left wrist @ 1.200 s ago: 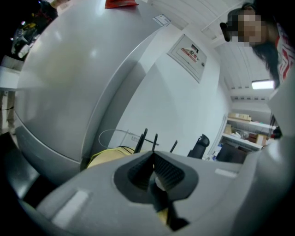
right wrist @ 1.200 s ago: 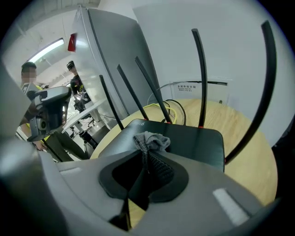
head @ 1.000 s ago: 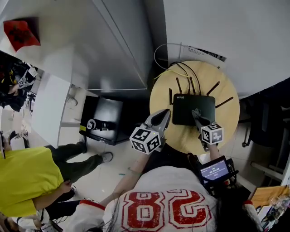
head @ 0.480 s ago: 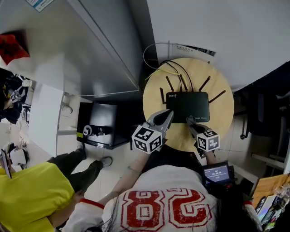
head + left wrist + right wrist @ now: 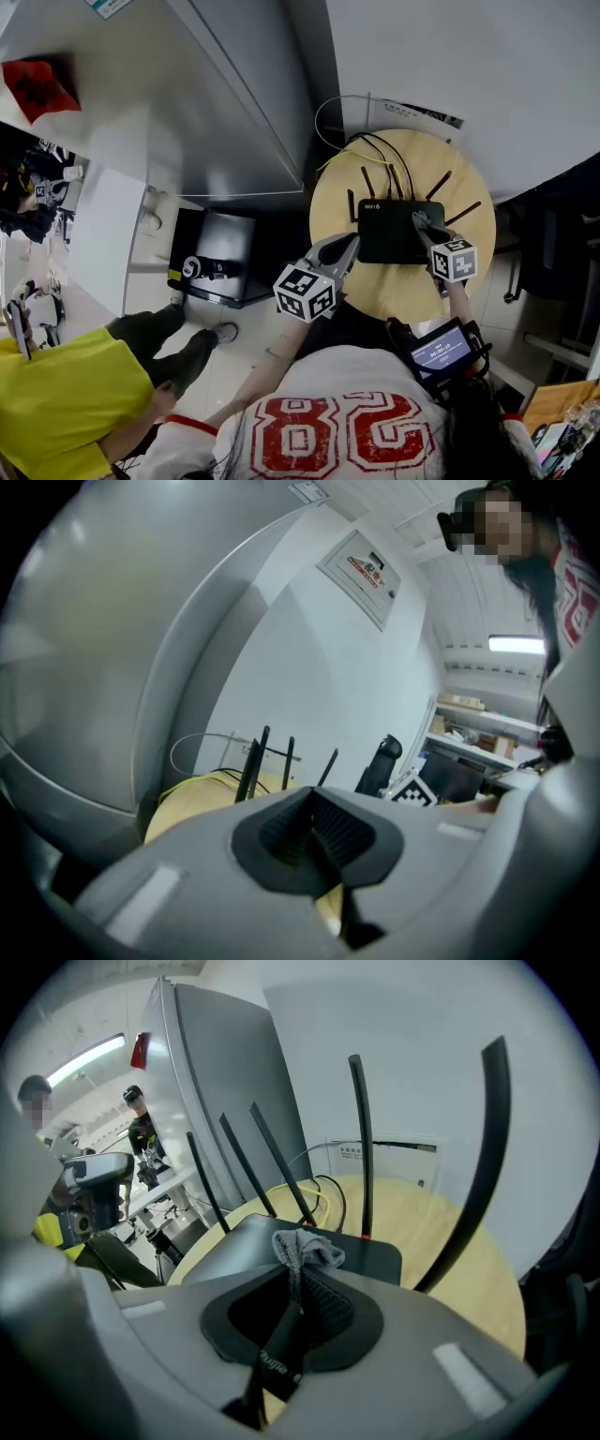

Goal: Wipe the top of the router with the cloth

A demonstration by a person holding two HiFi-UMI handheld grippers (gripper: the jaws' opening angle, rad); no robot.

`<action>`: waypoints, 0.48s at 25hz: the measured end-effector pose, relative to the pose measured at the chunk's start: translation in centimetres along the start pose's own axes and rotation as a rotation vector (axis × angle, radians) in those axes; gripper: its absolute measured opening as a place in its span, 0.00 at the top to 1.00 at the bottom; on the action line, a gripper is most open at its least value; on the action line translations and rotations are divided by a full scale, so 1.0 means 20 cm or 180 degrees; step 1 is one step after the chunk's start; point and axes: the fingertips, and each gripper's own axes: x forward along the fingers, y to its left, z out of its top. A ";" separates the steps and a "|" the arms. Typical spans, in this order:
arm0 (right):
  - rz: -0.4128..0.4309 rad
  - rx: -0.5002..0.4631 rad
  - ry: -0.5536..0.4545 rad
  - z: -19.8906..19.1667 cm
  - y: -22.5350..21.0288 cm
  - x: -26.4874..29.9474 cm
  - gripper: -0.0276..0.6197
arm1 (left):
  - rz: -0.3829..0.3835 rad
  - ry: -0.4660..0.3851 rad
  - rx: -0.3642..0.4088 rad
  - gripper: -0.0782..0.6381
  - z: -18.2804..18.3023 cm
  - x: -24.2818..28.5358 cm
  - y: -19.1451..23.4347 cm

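Moved: right tool (image 5: 420,223) slid right along router (image 5: 394,239)
Grip: pinching cloth (image 5: 302,1244); left tool (image 5: 343,247) closed, empty
Tip: overlap strokes, press lightly

Wiping under way: the right gripper (image 5: 419,221), clamped on the cloth (image 5: 305,1246), has swept across the router (image 5: 389,239). A second ago it pressed on the middle of the router's top. Half a second ago it had drawn back to the router's near edge. Now it sits on the right part of the top, toward the far side, its marker cube (image 5: 455,261) carried over the router's near right corner.
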 end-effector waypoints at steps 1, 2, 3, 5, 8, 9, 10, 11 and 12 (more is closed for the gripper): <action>-0.0028 -0.0048 0.0024 0.03 -0.03 0.02 0.90 | 0.0021 0.0001 0.0004 0.89 0.00 0.00 0.02; -0.0060 -0.0090 0.0043 0.04 -0.05 0.04 0.90 | 0.0032 0.0007 0.0017 0.89 0.01 -0.01 0.03; -0.0094 -0.0131 0.0058 0.06 -0.07 0.05 0.90 | 0.0033 0.0015 0.0036 0.89 0.01 -0.01 0.03; -0.0169 -0.0221 0.0089 0.07 -0.11 0.06 0.90 | 0.0009 0.0049 0.0090 0.89 0.00 -0.02 0.01; -0.0263 -0.0307 0.0141 0.08 -0.15 0.07 0.90 | -0.0046 0.0121 0.0151 0.89 -0.01 -0.03 -0.02; -0.0279 -0.0303 0.0154 0.08 -0.15 0.07 0.90 | -0.0066 0.0138 0.0153 0.89 -0.02 -0.03 -0.03; -0.0282 -0.0289 0.0163 0.07 -0.15 0.07 0.90 | -0.0087 0.0152 0.0147 0.89 -0.02 -0.03 -0.04; -0.0271 -0.0271 0.0168 0.06 -0.16 0.08 0.90 | -0.0107 0.0163 0.0137 0.89 -0.03 -0.02 -0.05; -0.0255 -0.0253 0.0170 0.04 -0.16 0.08 0.90 | -0.0123 0.0170 0.0124 0.89 -0.03 -0.02 -0.05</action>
